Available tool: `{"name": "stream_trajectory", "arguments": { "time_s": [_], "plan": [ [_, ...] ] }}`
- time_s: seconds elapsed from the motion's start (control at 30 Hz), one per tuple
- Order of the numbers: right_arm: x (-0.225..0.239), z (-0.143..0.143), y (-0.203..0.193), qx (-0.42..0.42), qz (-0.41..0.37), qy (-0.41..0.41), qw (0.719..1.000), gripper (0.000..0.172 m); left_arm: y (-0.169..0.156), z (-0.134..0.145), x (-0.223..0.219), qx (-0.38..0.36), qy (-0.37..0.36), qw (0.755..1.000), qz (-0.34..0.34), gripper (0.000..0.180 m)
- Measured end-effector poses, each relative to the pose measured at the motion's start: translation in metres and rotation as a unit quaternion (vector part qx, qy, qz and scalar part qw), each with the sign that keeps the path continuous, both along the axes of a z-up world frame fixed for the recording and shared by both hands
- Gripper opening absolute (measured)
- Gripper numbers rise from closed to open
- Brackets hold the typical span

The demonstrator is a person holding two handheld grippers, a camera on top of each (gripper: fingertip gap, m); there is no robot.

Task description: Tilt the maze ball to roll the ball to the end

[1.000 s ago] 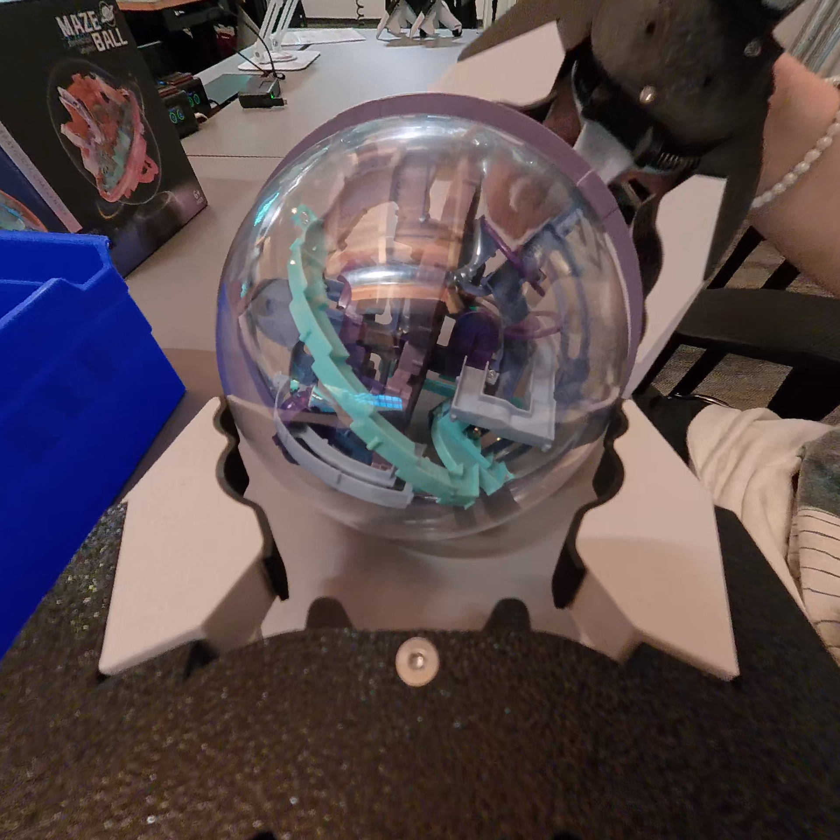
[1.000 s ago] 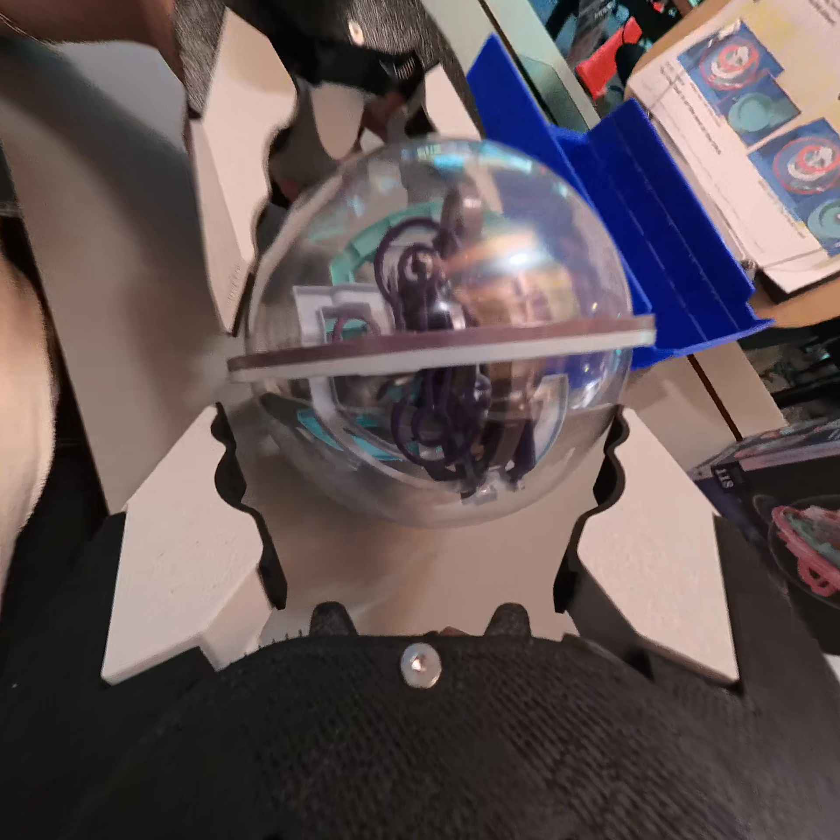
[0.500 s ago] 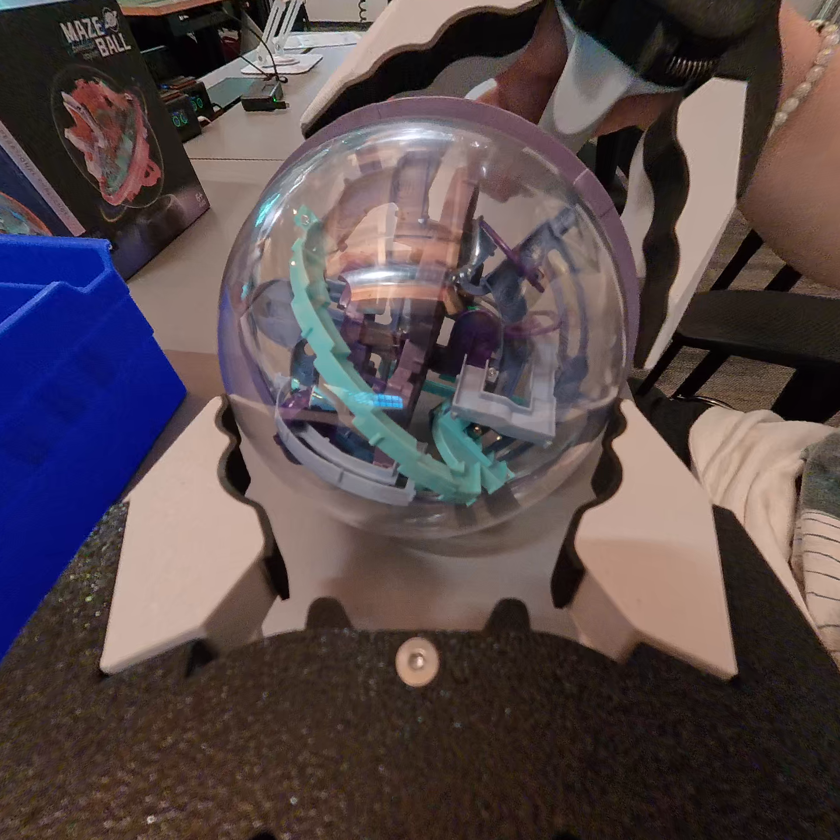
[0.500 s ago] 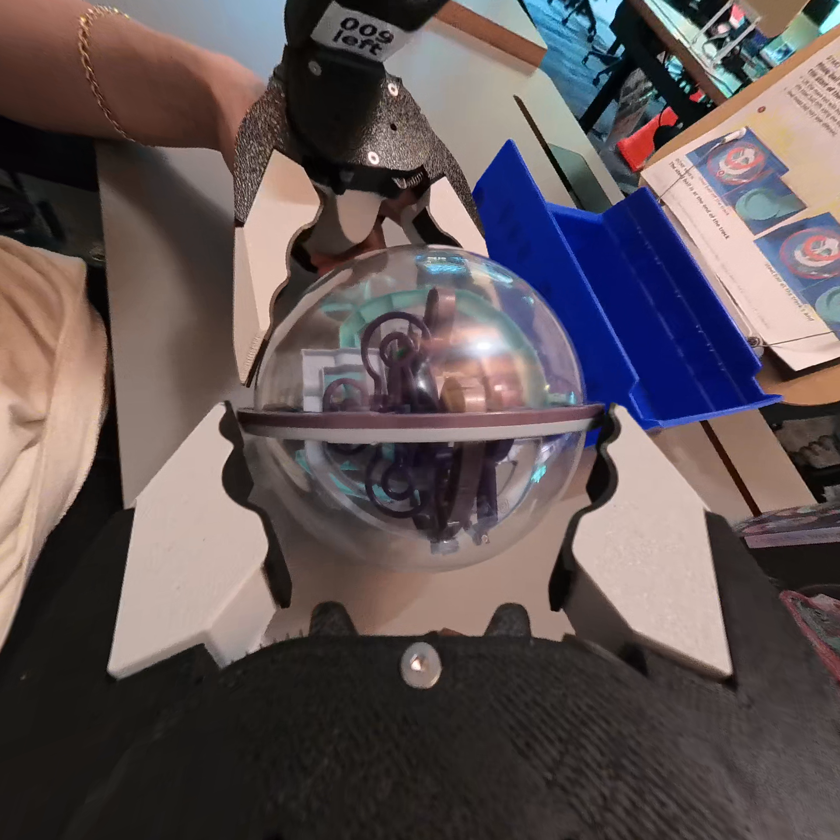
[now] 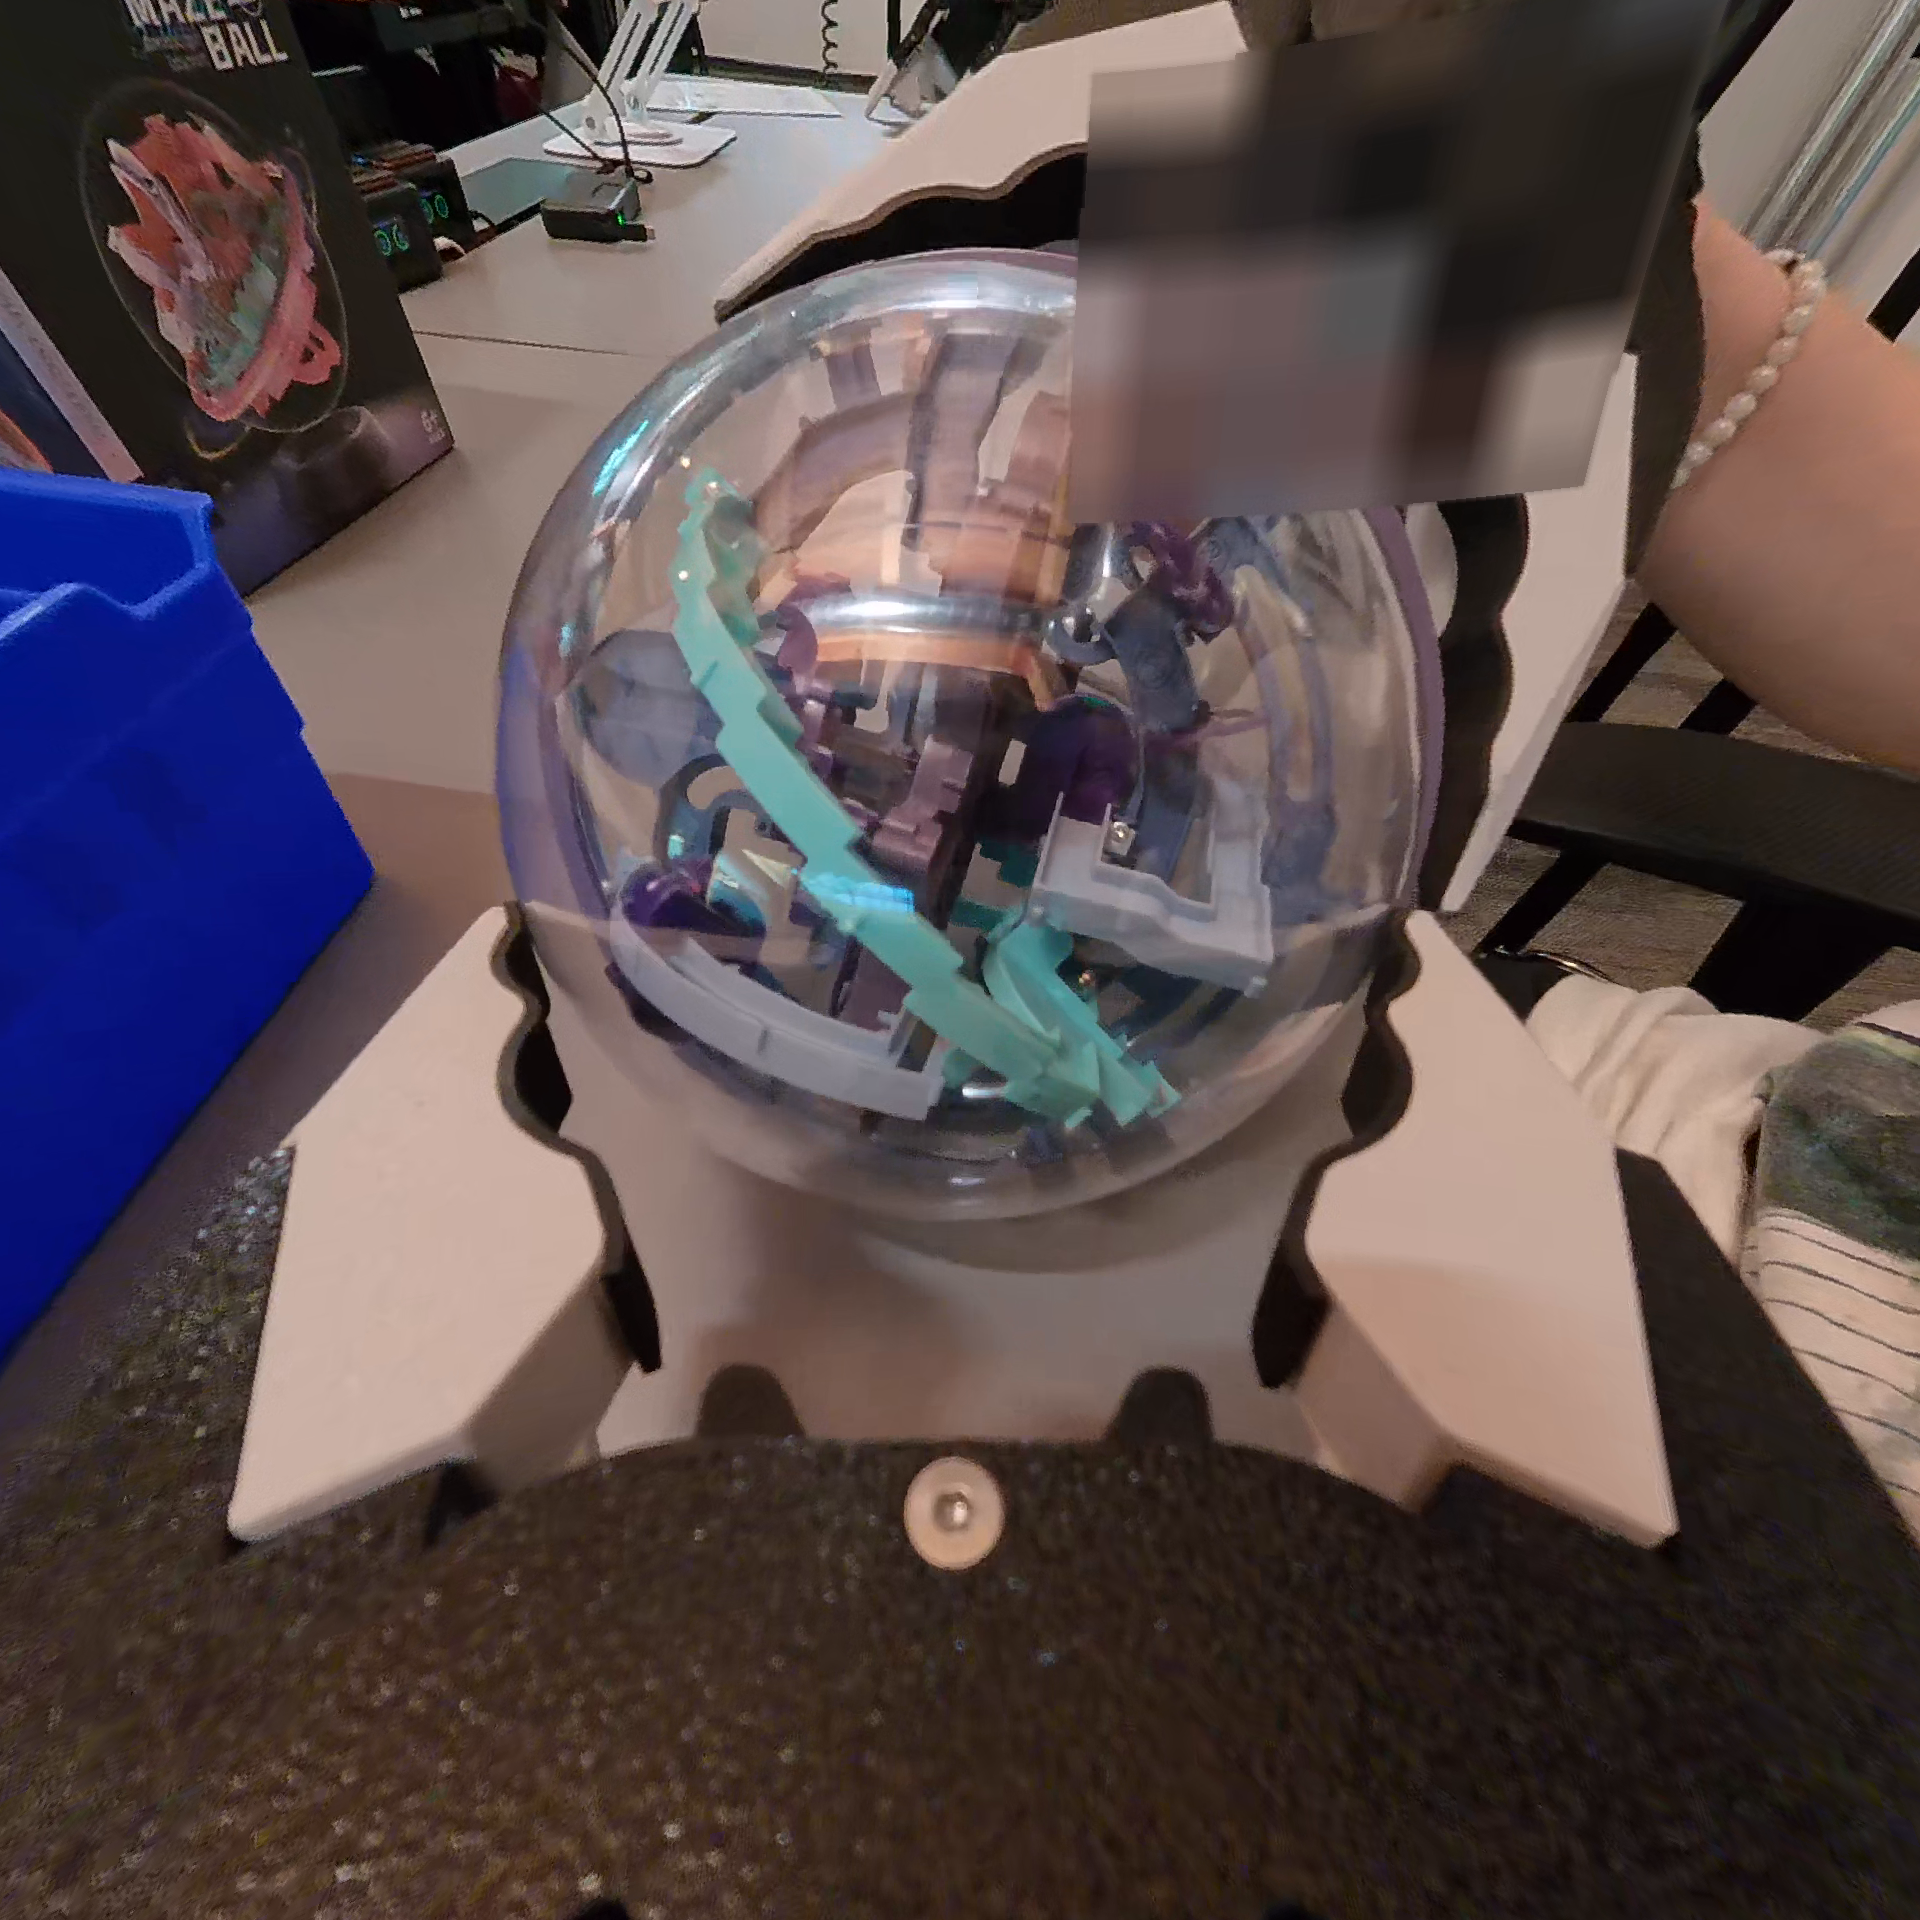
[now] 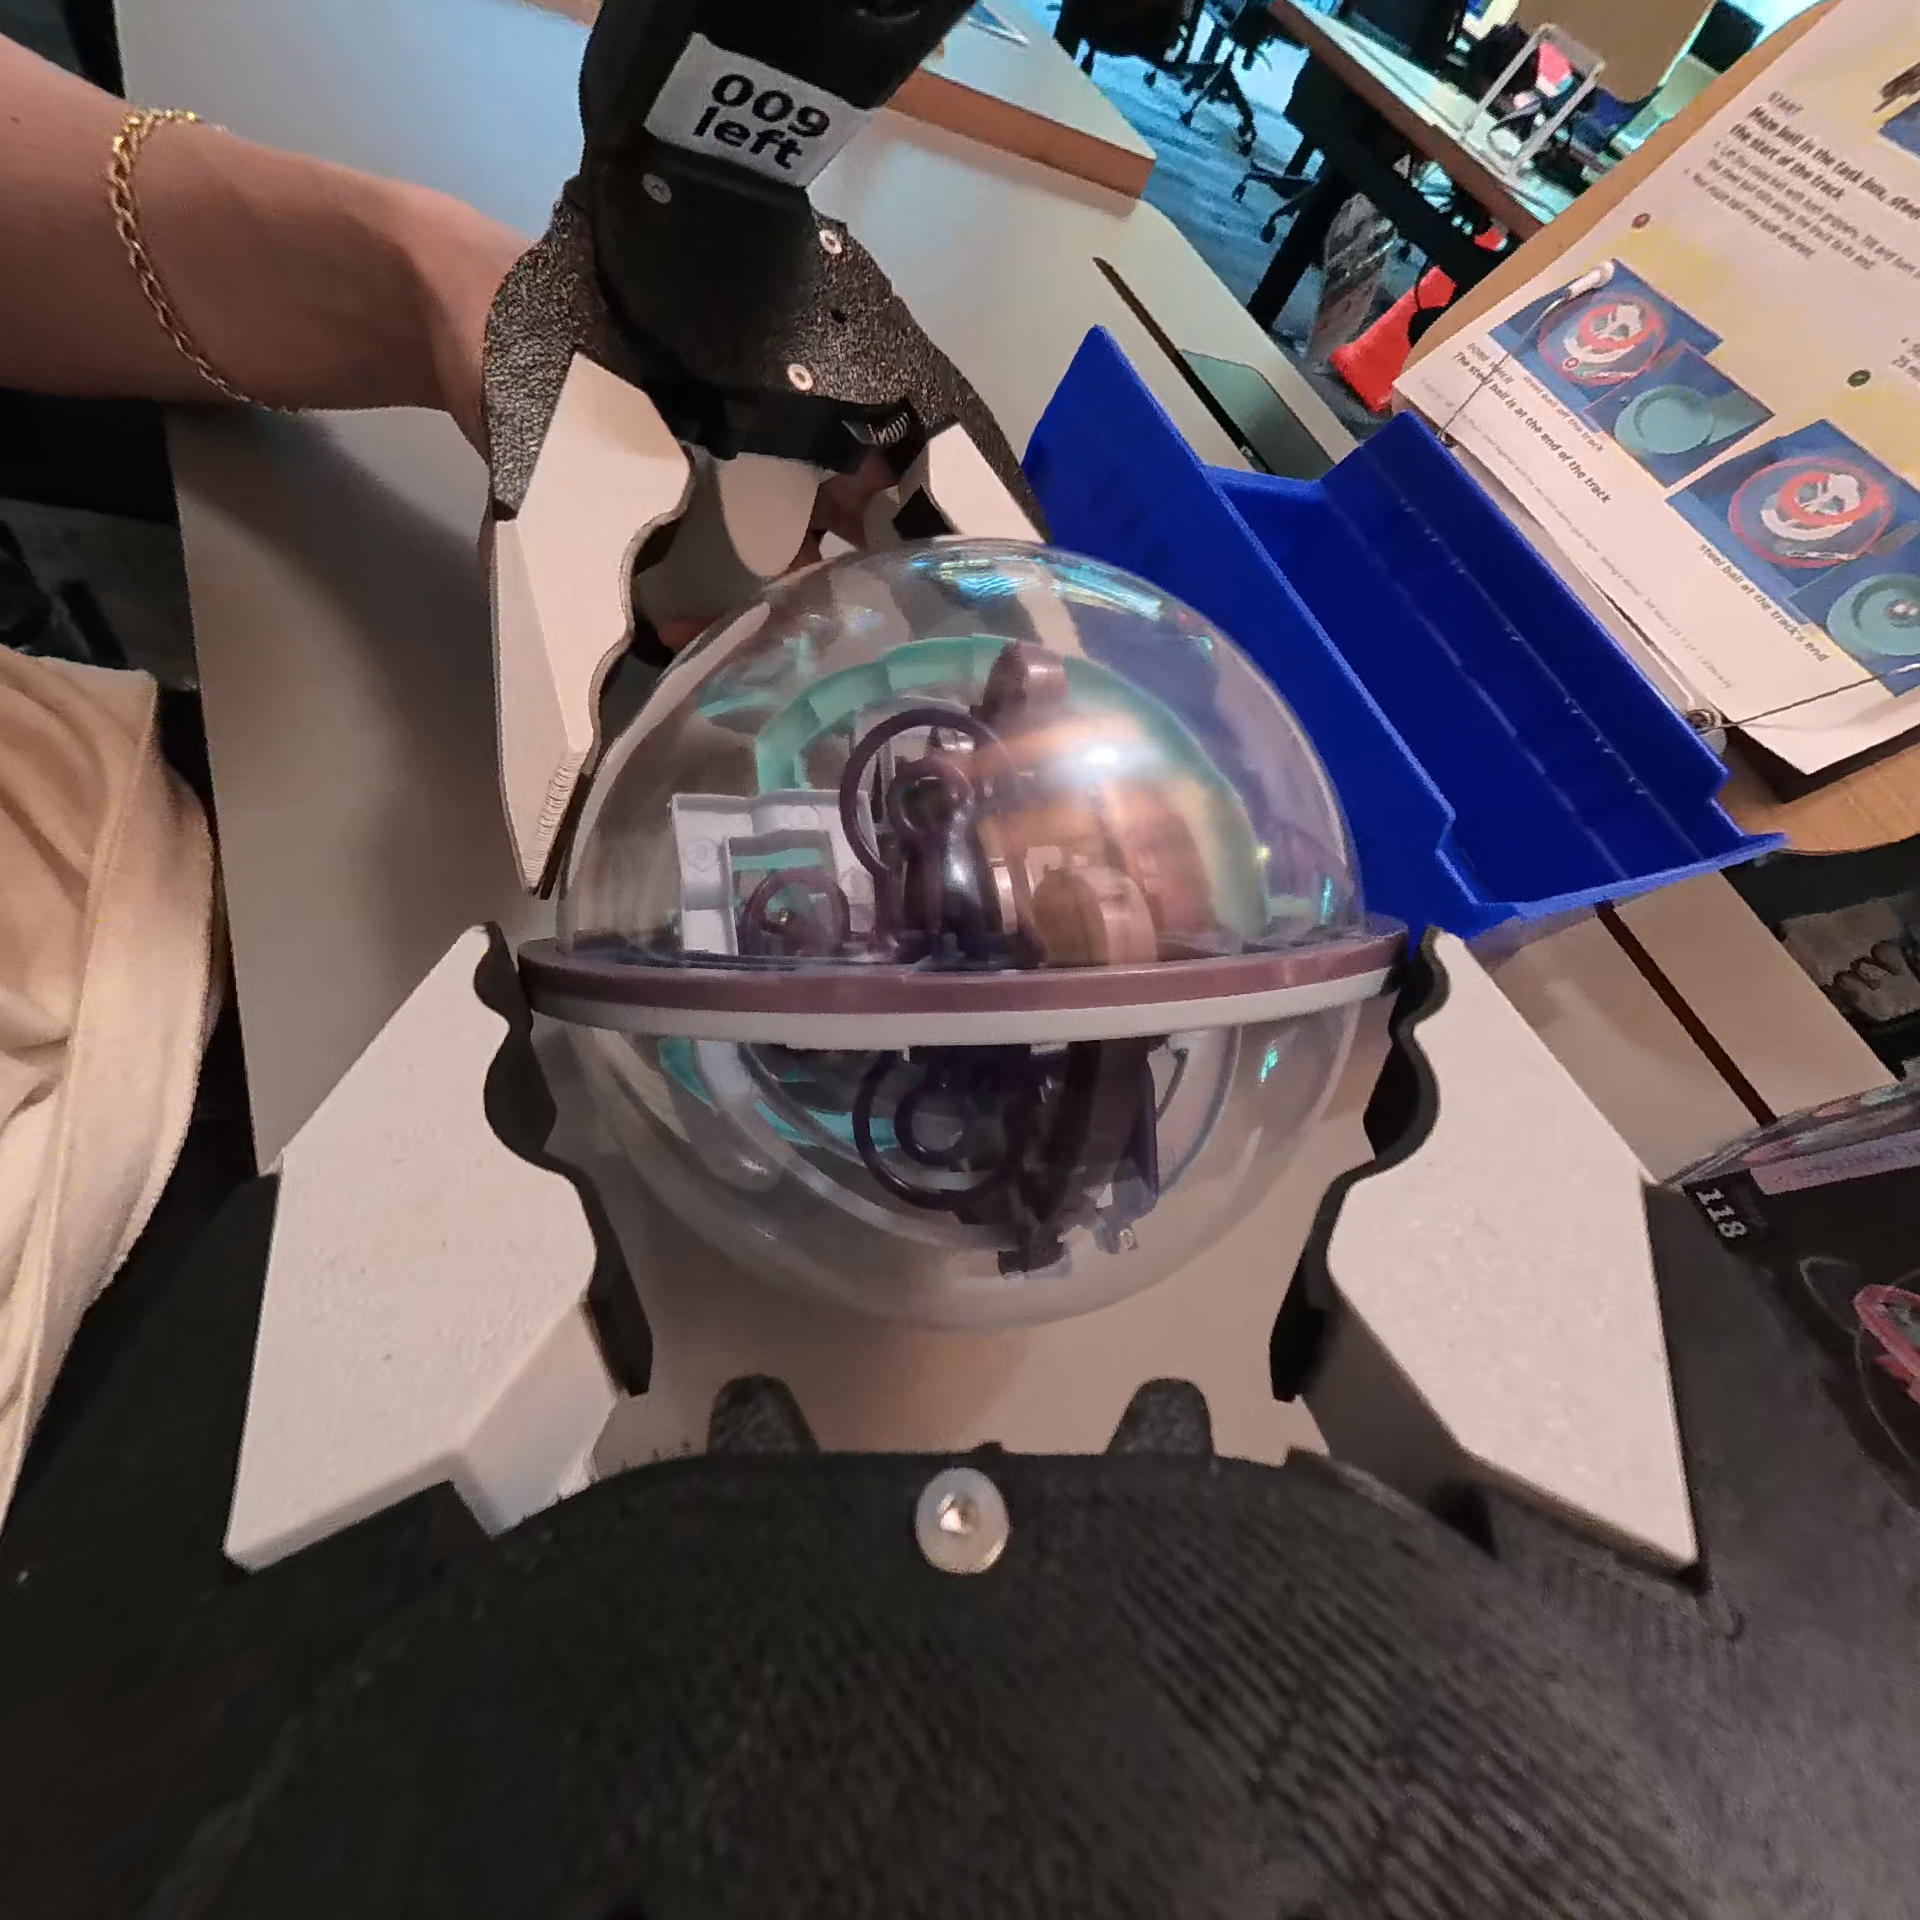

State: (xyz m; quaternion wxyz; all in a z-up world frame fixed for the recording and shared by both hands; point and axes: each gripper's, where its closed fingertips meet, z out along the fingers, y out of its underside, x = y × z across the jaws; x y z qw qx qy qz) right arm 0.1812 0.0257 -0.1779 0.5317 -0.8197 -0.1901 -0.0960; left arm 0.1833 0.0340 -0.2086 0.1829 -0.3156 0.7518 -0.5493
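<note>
The maze ball [image 6: 956, 997] is held above the pale surface [image 6: 343, 644], clamped from opposite sides by both tools: the left tool [image 5: 961, 935] and the right tool [image 6: 956, 966] each press their wavy pads against its shell. A small steel ball [image 5: 1120, 833] appears lodged on a grey track section, so rolling seems underway, the end unreached.
</note>
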Motion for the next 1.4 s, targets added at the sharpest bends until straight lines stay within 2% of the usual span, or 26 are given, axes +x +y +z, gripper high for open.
{"name": "stream_trajectory", "arguments": {
  "time_s": [0.2,0.83,1.07,1.2,1.4],
  "plan": [
    [-0.002,-0.001,-0.003,0.024,-0.021,0.003,0.999,0.157,-0.004,-0.004,0.000,-0.008,0.016,1.000,0.003,0.154],
    [-0.009,-0.004,-0.009,0.103,-0.081,0.053,0.990,0.157,-0.007,0.008,-0.008,-0.012,-0.016,0.999,-0.025,0.153],
    [-0.007,-0.012,-0.015,0.084,-0.102,0.047,0.990,0.156,-0.010,0.006,-0.007,-0.012,-0.006,1.000,-0.018,0.154],
    [0.003,-0.033,-0.021,0.034,-0.135,-0.004,0.990,0.152,-0.011,0.006,-0.006,-0.032,0.019,0.999,-0.003,0.157],
    [0.002,-0.031,-0.020,0.044,-0.136,0.014,0.990,0.152,-0.011,0.007,-0.006,-0.042,0.027,0.999,-0.003,0.157]
  ]
}}
